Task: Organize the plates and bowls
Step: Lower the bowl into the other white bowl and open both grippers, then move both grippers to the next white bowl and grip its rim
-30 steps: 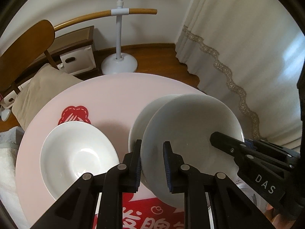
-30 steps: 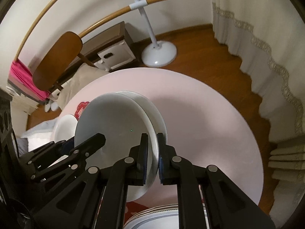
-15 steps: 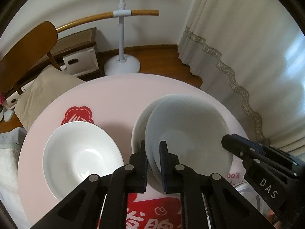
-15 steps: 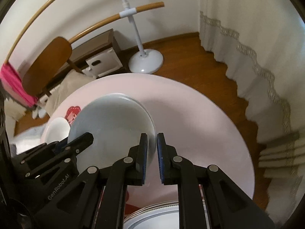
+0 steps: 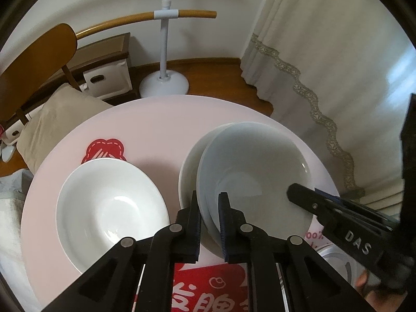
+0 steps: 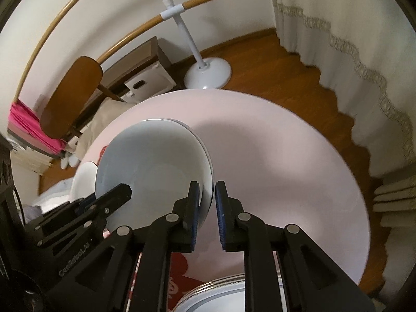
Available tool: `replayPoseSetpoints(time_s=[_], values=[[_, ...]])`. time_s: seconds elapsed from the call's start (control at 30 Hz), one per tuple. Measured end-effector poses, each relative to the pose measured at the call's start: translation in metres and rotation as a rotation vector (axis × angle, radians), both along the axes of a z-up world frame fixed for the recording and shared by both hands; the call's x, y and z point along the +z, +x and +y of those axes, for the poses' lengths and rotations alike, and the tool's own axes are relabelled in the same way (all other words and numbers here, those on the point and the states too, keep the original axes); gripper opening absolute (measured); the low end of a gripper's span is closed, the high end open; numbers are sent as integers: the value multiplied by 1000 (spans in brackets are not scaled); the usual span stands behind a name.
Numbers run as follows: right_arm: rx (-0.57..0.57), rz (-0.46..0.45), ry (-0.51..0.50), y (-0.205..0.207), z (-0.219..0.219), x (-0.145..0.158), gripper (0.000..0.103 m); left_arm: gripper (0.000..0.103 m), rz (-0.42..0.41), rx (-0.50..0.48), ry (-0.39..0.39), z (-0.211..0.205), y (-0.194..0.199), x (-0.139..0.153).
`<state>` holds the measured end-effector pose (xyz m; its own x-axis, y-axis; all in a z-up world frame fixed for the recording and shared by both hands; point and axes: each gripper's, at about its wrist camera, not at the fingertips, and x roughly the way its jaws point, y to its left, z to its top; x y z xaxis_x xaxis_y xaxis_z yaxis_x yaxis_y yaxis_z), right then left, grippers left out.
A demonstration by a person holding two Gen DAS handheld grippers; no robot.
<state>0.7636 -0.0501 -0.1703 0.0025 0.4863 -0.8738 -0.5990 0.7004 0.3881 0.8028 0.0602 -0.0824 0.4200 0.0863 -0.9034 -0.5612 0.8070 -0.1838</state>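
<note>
On the round pink table (image 5: 161,119), toward its right edge in the left wrist view, two pale bowls sit nested, the top bowl (image 5: 254,182) slightly offset over the lower bowl (image 5: 189,166). The left gripper (image 5: 209,221) is clamped tight on the near rim of the top bowl, pads pressing from both sides. The right gripper (image 6: 207,202) straddles the rim on the opposite side; its jaws have just been easing apart, and now the left pad looks to be against the rim while the right one stands clear of it, so only a narrow gap (not really a grip). Closer to the table's left edge sits a separate white bowl (image 5: 111,210), well apart from the pair, just in front of a red sticker (image 5: 104,149). Down at the near edge there's a stack of rimmed plates (image 6: 223,296).
</note>
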Motion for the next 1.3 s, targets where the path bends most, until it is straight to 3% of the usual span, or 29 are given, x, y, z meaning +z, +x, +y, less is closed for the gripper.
replayPoseSetpoints(time_s=[0.33,0.37,0.43,0.47,0.63,0.7,1.07,1.3], values=[[-18,97,36,12,1,-11,12,15,-48,23,-49,10,-18,6],[-19,99,35,13,1,-11,12,18,-58,29,-51,12,-22,8],[-22,100,29,13,2,-10,12,35,-71,54,-46,16,-32,12],[-25,99,26,13,3,-10,13,36,-83,68,-45,19,-39,15],[-41,94,20,11,4,-7,18,37,-87,132,-43,37,-70,17],[-50,93,12,11,4,-6,33,38,-84,147,-39,40,-80,17],[-89,41,45,-21,-20,36,36,43,-81,210,-33,57,-128,21],[-108,128,112,-69,-22,44,40,43,-55,218,-29,70,-145,21]])
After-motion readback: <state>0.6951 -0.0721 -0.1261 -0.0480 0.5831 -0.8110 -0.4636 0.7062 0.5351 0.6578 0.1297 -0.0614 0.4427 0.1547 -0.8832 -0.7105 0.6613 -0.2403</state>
